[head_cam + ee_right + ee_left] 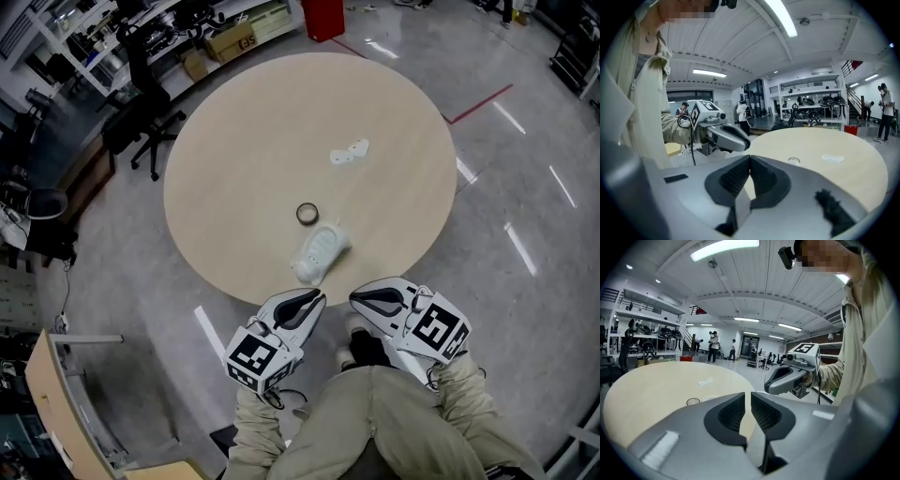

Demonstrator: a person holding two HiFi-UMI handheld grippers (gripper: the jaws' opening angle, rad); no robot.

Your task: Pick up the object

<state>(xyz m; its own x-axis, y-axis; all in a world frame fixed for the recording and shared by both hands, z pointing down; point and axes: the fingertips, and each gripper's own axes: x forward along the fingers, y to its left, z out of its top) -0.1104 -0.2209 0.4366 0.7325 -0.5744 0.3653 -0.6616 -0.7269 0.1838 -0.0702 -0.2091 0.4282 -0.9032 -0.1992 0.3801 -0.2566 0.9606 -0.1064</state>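
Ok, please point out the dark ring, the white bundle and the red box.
dark ring (298, 214): head view, its left rim.
white bundle (320, 252): head view, its middle.
red box (323, 19): head view, its near side.

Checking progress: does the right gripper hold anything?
No, the jaws of the right gripper are together with nothing between them.

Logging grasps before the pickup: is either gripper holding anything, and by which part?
Nothing is held: the left gripper and the right gripper are both empty.
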